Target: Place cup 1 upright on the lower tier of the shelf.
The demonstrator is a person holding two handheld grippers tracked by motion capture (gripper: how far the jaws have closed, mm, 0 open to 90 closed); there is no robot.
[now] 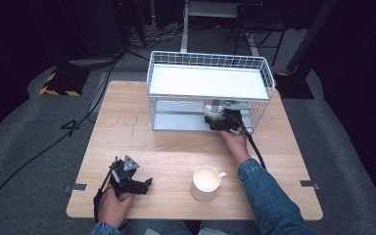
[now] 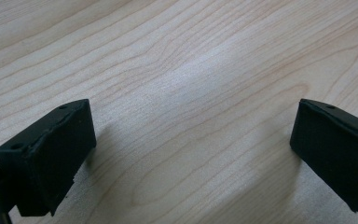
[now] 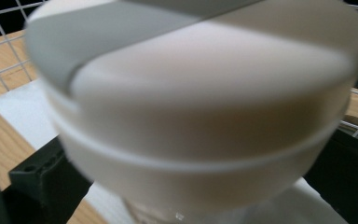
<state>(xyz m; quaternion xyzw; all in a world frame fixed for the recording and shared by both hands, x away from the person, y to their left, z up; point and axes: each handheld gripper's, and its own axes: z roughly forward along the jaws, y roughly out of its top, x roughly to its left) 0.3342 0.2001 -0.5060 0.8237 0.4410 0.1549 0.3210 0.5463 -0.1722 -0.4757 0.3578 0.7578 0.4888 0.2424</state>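
- While our right tool (image 1: 219, 119) reaches into the lower level of the white wire rack (image 1: 176, 61), we see in the right gripper view that its jaws sit on either side of a white jar (image 3: 200, 116) and press against it, so we hold the jar.
- We find the jar (image 1: 212, 108) in the high view at the right part of the rack's bottom shelf, under the white upper shelf and just in front of our right hand (image 1: 235, 139).
- Seen from the right gripper view, the jar is blurred and very close; we make out a wide lid above a ridge that rings the body, with a grey shadow band across the top.
- We see white grid wires and the white shelf sheet behind and beside the jar.
- Our left tool (image 1: 136, 184) rests low on the wooden surface (image 1: 176, 147) near its front left corner, held by our left hand (image 1: 113, 205).
- We see in the left gripper view that the left tool (image 2: 193, 149) has its jaws spread wide, with bare wood grain between them.
- A white mug (image 1: 205, 183) stands upright on the surface near the front edge, between our two forearms, its handle turned to the right.
- We judge the mug well apart from the rack and near the left tool, touching neither tool.
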